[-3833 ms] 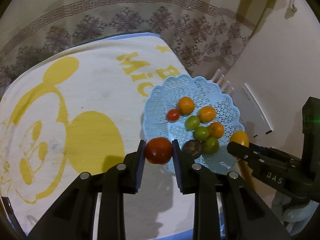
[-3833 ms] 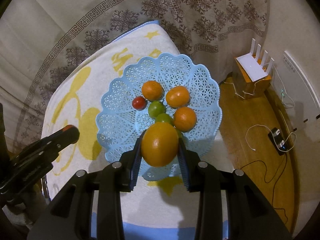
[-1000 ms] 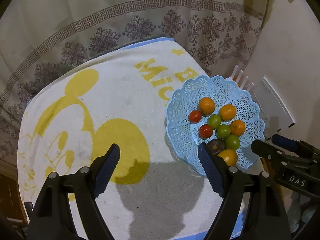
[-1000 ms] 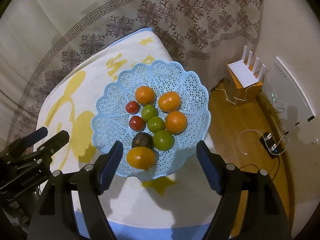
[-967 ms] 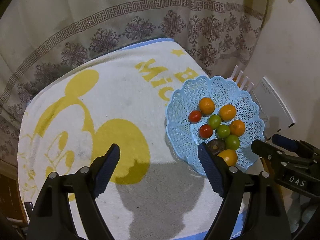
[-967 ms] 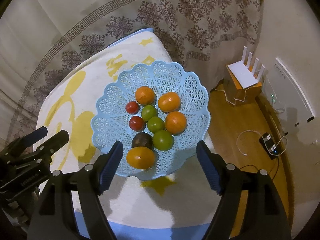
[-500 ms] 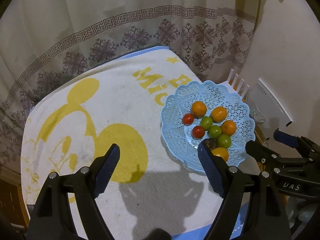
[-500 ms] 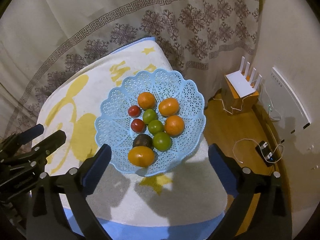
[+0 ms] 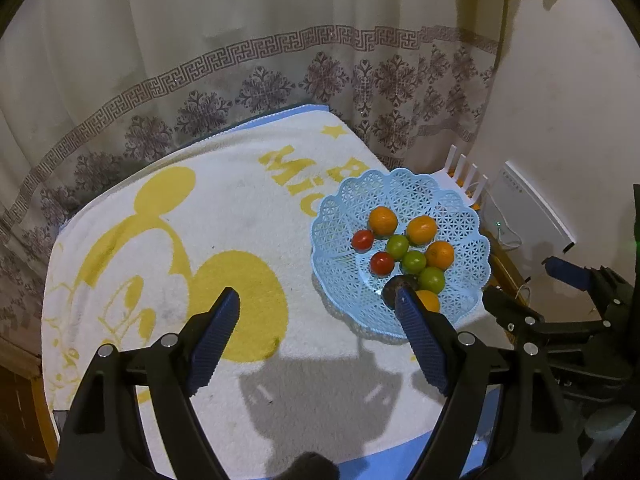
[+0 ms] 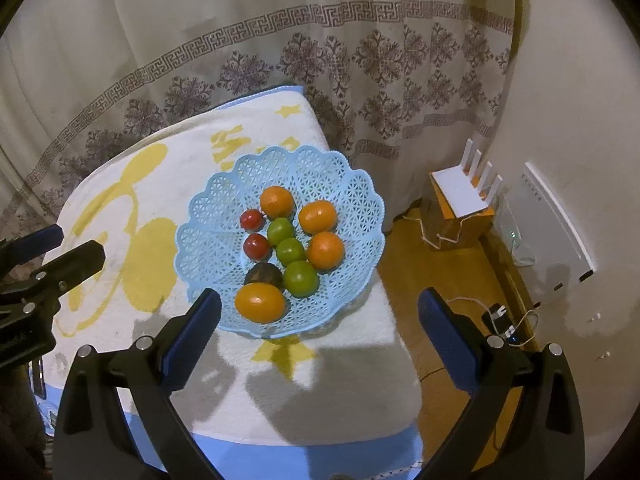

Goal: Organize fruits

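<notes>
Now both grippers' fingers [image 10: 208, 312] spread empty; fruits [image 10: 289, 251] lie beyond in basket [image 10: 224, 196].

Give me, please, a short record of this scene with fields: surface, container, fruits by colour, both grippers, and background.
surface: towel with a yellow cartoon print
container: blue basket on the towel's right part
orange fruits: four, the largest one nearest the camera
green fruits: three, one beside the dark fruit
red fruits: two small ones
left gripper: open, nothing between the fingers
right gripper: open wide, holds nothing
background: curtain, router on the floor side
</notes>
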Motion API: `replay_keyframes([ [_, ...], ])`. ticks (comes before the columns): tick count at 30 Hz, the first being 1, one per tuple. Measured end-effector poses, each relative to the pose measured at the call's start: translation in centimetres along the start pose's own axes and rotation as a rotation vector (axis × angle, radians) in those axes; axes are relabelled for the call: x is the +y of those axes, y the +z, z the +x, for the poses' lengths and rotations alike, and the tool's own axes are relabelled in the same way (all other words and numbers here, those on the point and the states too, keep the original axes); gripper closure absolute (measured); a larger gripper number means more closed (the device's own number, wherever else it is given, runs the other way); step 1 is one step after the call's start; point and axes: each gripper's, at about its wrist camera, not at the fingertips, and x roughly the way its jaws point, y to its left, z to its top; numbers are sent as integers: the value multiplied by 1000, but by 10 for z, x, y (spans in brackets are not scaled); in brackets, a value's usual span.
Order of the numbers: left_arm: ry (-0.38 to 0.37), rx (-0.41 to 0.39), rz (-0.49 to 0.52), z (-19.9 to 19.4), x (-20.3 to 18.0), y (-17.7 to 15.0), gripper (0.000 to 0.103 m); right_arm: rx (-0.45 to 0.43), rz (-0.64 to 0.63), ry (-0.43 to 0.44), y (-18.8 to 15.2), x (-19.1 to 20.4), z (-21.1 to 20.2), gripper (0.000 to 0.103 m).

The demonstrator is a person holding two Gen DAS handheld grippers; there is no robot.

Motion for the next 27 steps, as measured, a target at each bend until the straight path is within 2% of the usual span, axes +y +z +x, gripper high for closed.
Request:
replay_keyframes([
  [12,-4,-26,-6,-15,0,1,23,-12,-36,-16,-1,4,-7,3],
  [15,-1,-30,-3,-15,0,1,12,-13,-39,-17,0,4,-8,3],
  [27,14,-26,11,-11,-2,0,12,-8,-35,-15,0,3,-6,3],
])
